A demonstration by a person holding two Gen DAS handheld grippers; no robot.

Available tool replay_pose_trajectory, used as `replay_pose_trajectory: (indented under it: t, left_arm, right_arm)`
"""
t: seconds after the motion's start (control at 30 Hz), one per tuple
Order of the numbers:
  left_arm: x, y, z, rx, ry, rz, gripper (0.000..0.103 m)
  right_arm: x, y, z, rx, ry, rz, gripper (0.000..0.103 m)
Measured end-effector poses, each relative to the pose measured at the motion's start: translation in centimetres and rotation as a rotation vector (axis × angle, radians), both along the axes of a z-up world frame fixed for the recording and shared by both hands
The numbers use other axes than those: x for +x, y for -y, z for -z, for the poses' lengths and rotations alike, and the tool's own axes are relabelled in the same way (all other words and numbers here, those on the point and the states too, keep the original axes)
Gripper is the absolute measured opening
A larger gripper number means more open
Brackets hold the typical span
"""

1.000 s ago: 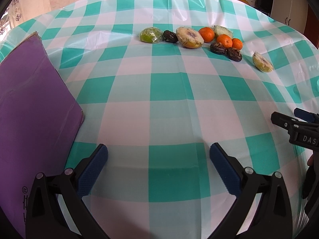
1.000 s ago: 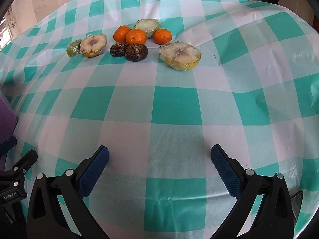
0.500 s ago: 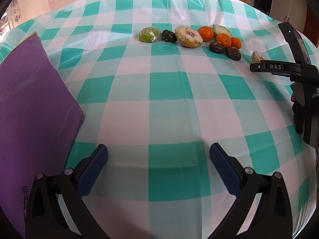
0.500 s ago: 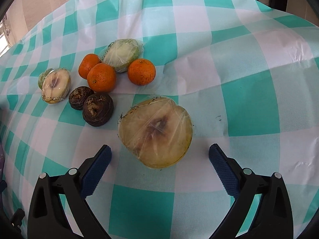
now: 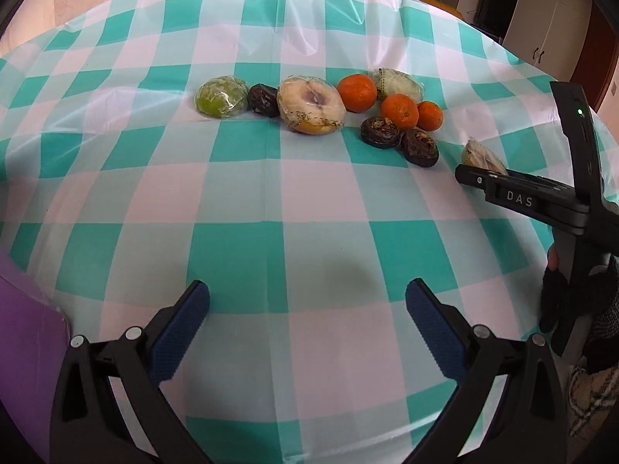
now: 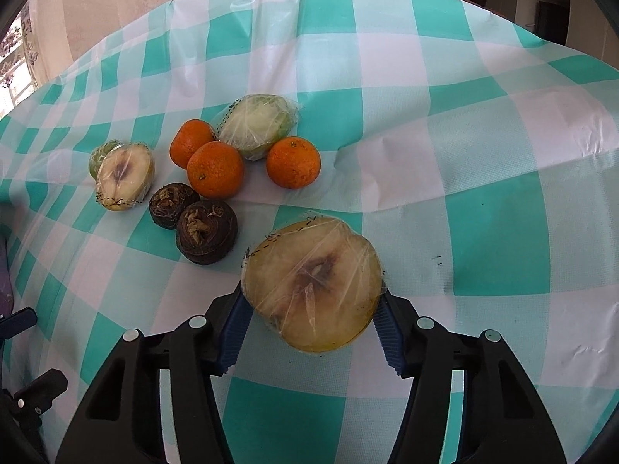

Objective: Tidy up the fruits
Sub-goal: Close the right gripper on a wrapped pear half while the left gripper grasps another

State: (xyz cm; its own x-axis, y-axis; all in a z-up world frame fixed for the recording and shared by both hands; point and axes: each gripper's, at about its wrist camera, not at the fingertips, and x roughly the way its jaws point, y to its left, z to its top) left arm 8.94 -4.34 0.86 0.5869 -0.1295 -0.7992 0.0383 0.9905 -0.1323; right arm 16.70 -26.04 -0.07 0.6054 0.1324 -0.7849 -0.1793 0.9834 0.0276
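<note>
Fruit cluster (image 5: 387, 116) far side, tablecloth (image 5: 294, 201) nr side free

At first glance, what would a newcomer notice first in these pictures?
The wrapped half fruit sits near the table's front, with the right tongs closing on its sides. Behind it to the left lie three oranges and two dark brown fruits on the green checked cloth. The left tongs gape over bare cloth.

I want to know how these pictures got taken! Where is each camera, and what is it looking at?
Left wrist: on the left gripper, looking across the checked table at the fruit row; a gloved hand shows.
Right wrist: on the right gripper, jaws closing around a wrapped fruit half.
Both show the oranges.
</note>
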Motion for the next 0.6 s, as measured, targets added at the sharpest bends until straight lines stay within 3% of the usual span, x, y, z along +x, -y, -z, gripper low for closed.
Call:
replay_pose_trajectory:
  t: [0.13,0.3,0.43,0.6]
  left_arm:
    - [4.4,0.4,0.0,0.010,-0.005,-0.050,0.101]
    - [8.6,1.3,0.0,0.102,0.003,-0.070,0.101]
    - [12.0,1.4,0.4,0.141,-0.020,-0.086,0.089]
    - [15.2,2.0,0.3,0.175,-0.008,-0.081,0.087]
  right_arm:
    - [0.0,0.3,0.0,0.012,-0.004,0.002,0.058]
    - [0.0,0.2,0.0,0.005,-0.006,0.003,0.058]
    - [0.0,0.2,0.1,0.003,-0.007,0.003,0.058]
    - [0.0,0.1,0.1,-0.001,-0.008,0.003,0.058]
